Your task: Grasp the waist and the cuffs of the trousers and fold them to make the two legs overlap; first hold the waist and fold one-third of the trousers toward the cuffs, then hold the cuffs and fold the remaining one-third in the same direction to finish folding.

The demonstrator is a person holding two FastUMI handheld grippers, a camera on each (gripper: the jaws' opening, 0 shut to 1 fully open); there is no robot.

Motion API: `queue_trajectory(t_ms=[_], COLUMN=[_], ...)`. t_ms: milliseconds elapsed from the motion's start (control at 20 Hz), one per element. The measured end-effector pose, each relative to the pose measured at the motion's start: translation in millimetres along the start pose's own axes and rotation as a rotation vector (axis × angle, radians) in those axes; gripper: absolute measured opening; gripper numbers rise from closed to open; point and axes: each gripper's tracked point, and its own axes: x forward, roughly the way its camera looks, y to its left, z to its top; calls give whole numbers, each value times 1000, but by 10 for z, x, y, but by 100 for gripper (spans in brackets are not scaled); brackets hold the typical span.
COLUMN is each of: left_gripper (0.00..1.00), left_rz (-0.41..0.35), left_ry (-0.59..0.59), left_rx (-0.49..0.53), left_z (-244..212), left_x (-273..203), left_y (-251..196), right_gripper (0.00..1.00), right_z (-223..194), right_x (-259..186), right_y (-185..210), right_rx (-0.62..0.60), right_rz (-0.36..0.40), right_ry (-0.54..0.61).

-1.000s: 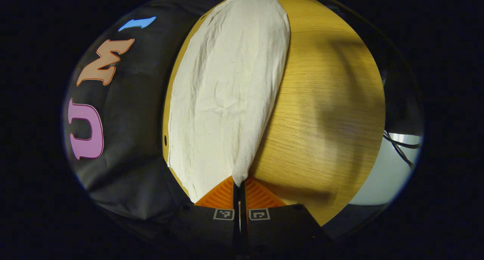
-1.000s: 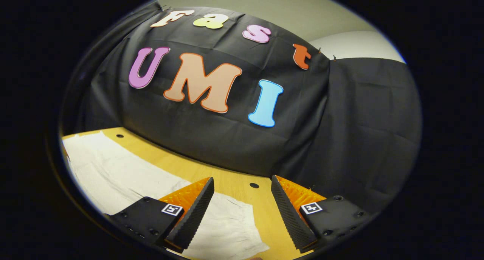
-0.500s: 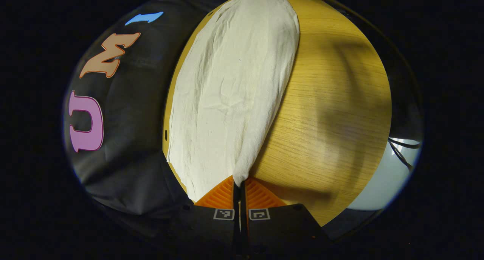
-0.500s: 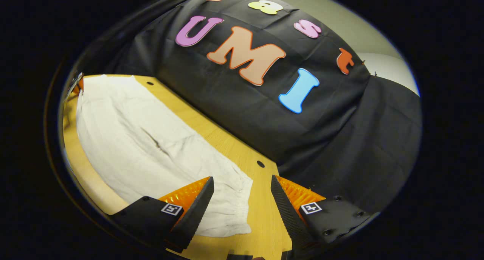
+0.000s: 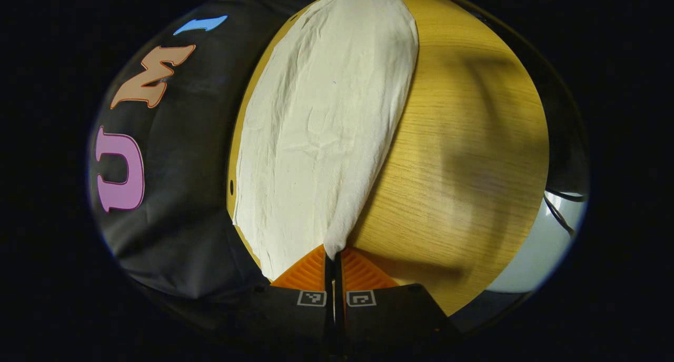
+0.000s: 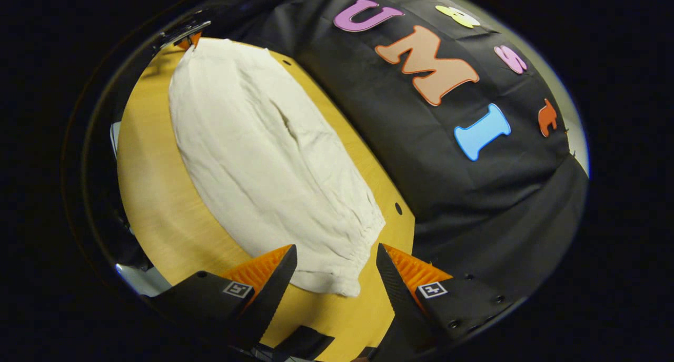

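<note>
My left gripper (image 5: 334,256) pinches one end of the white trousers (image 5: 321,135), which lie stretched along the wooden table (image 5: 463,156). My right gripper (image 6: 337,270) hangs wide apart above the gathered waist (image 6: 353,246) at the other end, not touching it.
</note>
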Motion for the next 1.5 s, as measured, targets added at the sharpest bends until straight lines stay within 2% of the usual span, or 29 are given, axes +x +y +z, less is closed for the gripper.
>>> queue_trajectory(t_ms=[400, 450, 500, 750, 850, 900, 950, 1000, 1100, 1150, 1250, 1500], left_gripper=[0, 0, 0, 0, 0, 0, 0, 0, 0, 0, 0, 0], left_rz=[12, 13, 14, 24, 28, 30, 30, 29, 24, 17, 20, 126], left_ry=[4, 6, 6, 19, 24, 26, 29, 32, 38, 43, 62, 88], left_rx=[9, 9, 10, 0, -4, -4, -4, -6, -21, -32, -61, -110], left_z=[0, -13, -3, 3, 14, 32, 23, 30, 11, 0, -5, 43], left_x=[13, 14, 18, 12, 9, 3, -7, -10, 19, 17, 6, -91], left_y=[-4, -4, -7, -11, -18, -22, -23, -23, -7, -2, 51, 484], right_gripper=[100, 100, 94, 88, 77, 67, 63, 45, 18, 14, 17, 16], right_z=[-247, -227, -218, -214, -202, -218, -240, -254, -272, -278, -262, -5], right_x=[102, 146, 176, 374, 436, 445, 462, 463, 496, 495, 484, 454], right_y=[462, 432, 429, 406, 435, 448, 501, 539, 519, 517, 479, 140], right_rx=[-244, -273, -290, -306, -326, -333, -333, -335, -345, -326, -273, -258], right_rz=[150, 142, 139, 132, 128, 130, 147, 156, 146, 152, 169, 95], right_ry=[32, 21, 15, 26, 33, 38, 50, 60, 67, 77, 91, 24])
